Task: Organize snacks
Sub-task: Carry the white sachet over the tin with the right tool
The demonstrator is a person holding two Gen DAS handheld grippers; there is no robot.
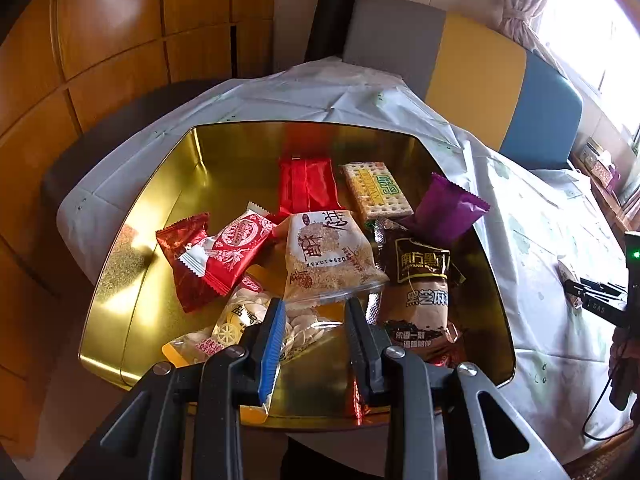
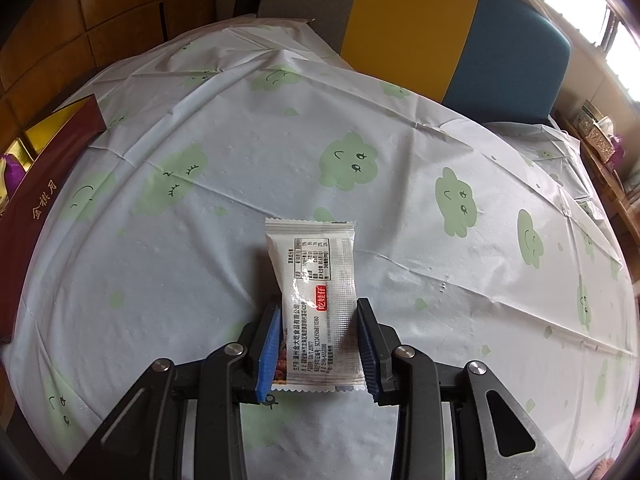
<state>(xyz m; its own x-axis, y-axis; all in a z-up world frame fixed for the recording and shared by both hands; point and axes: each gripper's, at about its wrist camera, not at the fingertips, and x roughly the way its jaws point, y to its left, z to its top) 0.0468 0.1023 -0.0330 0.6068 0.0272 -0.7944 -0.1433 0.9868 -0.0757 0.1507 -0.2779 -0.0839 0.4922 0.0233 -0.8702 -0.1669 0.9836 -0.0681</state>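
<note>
The right hand-held gripper [image 2: 318,312] grips a white snack packet [image 2: 314,300] above the worktop [image 2: 400,240]; next it must carry it to the gold tin [image 1: 248,148], where the left hand-held gripper [image 1: 316,308] hovers closed and empty.

Snack packets [image 1: 320,256] crowd tin [image 1: 224,152]; tablecloth [image 2: 400,240] bare.

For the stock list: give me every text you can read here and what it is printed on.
"金秋月": side of the maroon box.
"食品有限公司": part of the maker's line on the white packet.
"南方黑" and "黑芝麻": brown packet.
Too small or blurred: the white packet's nutrition table and fine print, and the print on the other wrappers in the box.
</note>
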